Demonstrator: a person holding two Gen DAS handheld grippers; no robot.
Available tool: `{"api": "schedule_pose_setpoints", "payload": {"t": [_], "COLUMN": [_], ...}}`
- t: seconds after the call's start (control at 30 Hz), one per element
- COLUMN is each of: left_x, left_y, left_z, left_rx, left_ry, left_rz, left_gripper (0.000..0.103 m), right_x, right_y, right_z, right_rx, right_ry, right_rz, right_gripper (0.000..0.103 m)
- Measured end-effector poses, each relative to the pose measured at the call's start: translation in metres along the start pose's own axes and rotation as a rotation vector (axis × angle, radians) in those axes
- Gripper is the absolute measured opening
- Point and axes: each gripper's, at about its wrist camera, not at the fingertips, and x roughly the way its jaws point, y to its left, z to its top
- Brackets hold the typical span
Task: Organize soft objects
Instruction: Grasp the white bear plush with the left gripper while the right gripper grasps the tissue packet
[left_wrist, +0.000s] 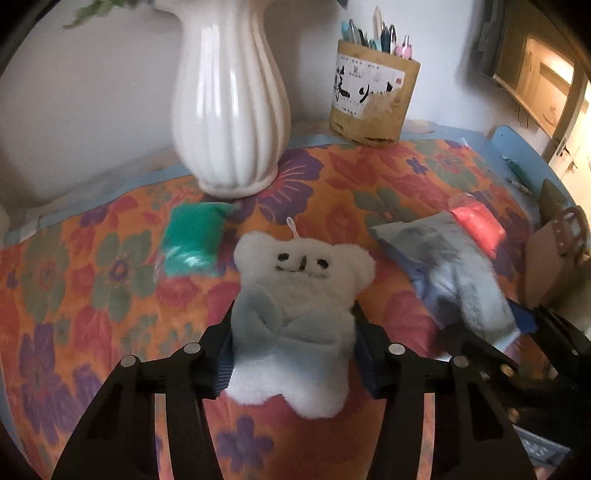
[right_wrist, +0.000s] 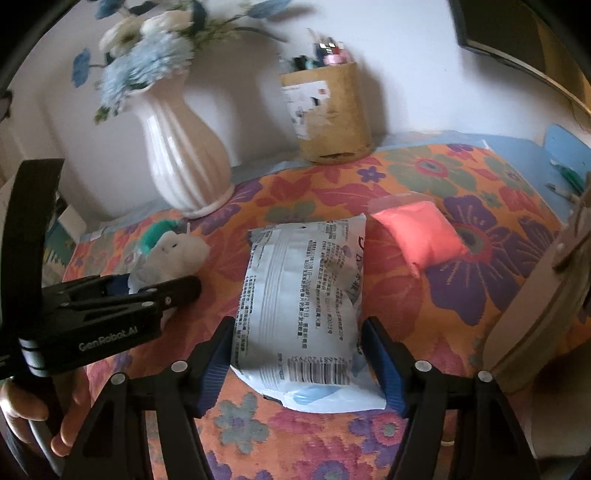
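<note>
A white plush bear (left_wrist: 295, 314) with a pale blue body lies on the flowered cloth (left_wrist: 92, 295). My left gripper (left_wrist: 293, 350) has a jaw on each side of the bear's body and is shut on it. In the right wrist view the bear (right_wrist: 173, 254) shows at the left with the left gripper (right_wrist: 147, 291) around it. A white printed soft packet (right_wrist: 303, 310) lies between the jaws of my right gripper (right_wrist: 299, 354), which is shut on it. A green pouch (left_wrist: 192, 240) and a pink pouch (right_wrist: 421, 232) lie on the cloth.
A white ribbed vase (left_wrist: 229, 103) with blue flowers stands at the back left. A tan pen holder (left_wrist: 373, 96) stands at the back middle. A brown cardboard box edge (right_wrist: 535, 314) is at the right. The packet (left_wrist: 450, 273) also shows in the left wrist view.
</note>
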Motion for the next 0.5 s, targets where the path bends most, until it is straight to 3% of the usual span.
{"api": "schedule_pose_setpoints", "payload": {"t": [0.13, 0.23, 0.5], "left_x": [-0.036, -0.062, -0.087], "left_y": [-0.001, 0.0, 0.006], "left_z": [-0.031, -0.064, -0.121], "left_rx": [-0.006, -0.032, -0.139], "left_ry": [-0.047, -0.06, -0.083], "left_rz": [-0.014, -0.011, -0.029], "left_gripper": [0.051, 0.051, 0.051], "right_x": [-0.011, -0.015, -0.051], "right_y": [0.01, 0.016, 0.05], "right_z": [-0.006, -0.016, -0.076], "right_rx": [-0.05, -0.069, -0.149], "right_ry": [-0.032, 0.002, 0.052], "right_rz": [0.029, 0.036, 0.053], "right_gripper": [0.066, 0.066, 0.066]}}
